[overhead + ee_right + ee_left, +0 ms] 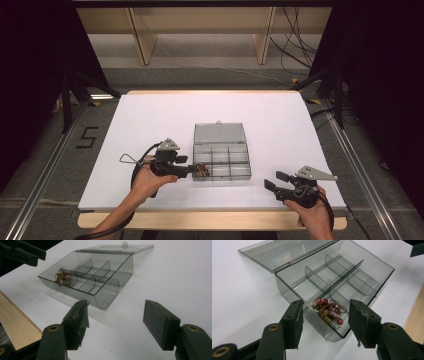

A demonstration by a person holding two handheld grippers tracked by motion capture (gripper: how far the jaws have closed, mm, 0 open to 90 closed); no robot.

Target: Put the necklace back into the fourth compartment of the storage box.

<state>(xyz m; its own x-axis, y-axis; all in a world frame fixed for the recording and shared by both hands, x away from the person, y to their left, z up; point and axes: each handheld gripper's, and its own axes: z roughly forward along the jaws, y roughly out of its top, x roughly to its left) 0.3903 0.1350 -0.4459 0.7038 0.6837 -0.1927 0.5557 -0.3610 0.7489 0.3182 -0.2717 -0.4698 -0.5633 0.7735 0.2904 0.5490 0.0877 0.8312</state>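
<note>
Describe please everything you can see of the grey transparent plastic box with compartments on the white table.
The smoky grey transparent plastic organizer box lies flat on the white table, its hinged lid folded fully open behind it with a small tab on the far edge. Thin dividers split the tray into six compartments. The one nearest the left gripper holds a tangle of small red and brown wired electronic components; the others look empty. The open jaws hover beside it.

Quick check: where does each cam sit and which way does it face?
High view: above the person's table edge, facing forward and down on the white table; both hands with the left claw and right claw show.
Left gripper view: on the left claw, facing the clear box corner holding small wired parts; its open jaws show.
Right gripper view: on the right claw, facing the box; its open jaws show.
Shared: box and parts.
</note>
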